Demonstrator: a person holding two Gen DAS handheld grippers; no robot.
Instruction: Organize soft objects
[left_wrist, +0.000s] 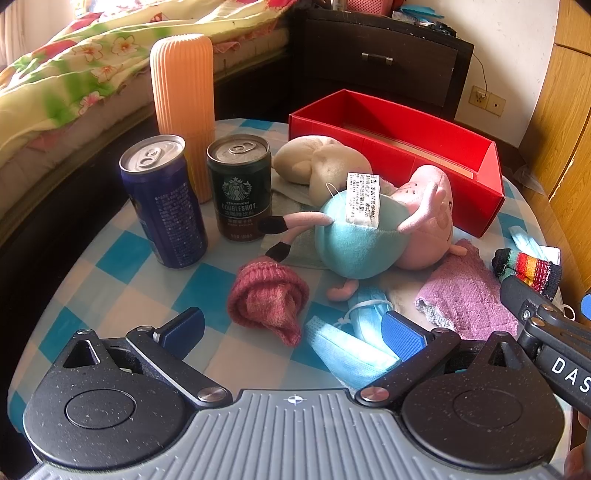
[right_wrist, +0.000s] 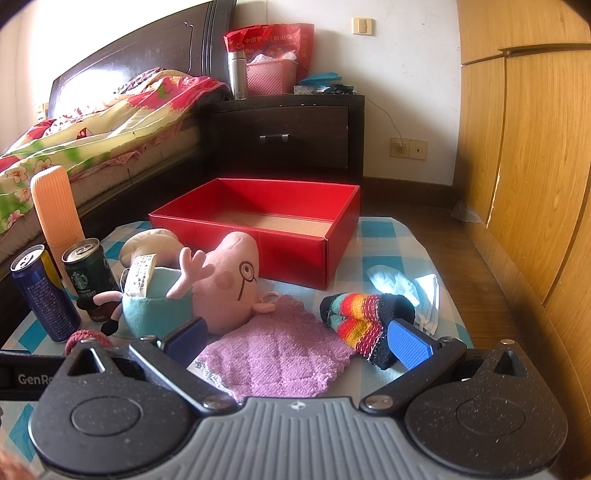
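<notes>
Both hand-held grippers hang over the near edge of a small table covered in a blue-and-white checked cloth (left_wrist: 122, 258), and each has its blue-padded jaws spread wide with nothing held between them: the left gripper (left_wrist: 293, 328) is tilted down over a rolled pink knitted sock (left_wrist: 267, 301) and a crumpled blue face mask (left_wrist: 354, 332), while the right gripper (right_wrist: 295, 341) sits above a purple towel (right_wrist: 277, 350). Going left to right in the left wrist view, a dark blue can (left_wrist: 162, 199) stands upright just beside a Starbucks Doubleshot can (left_wrist: 240, 184), with a tall ribbed orange container (left_wrist: 183, 99) upright behind them. Next comes a cream plush toy (left_wrist: 317, 162), partly hidden behind a pink pig plush toy (left_wrist: 369, 229) in a light blue dress that lies on its side with a white label showing. Its head rests against the purple towel. Further right lies a rainbow-striped sock (right_wrist: 362, 317), touching another face mask (right_wrist: 399, 284) near the table's right edge. Behind the soft objects, at the far side of the table, stands an open red cardboard box (right_wrist: 295, 251) with nothing visible inside.
</notes>
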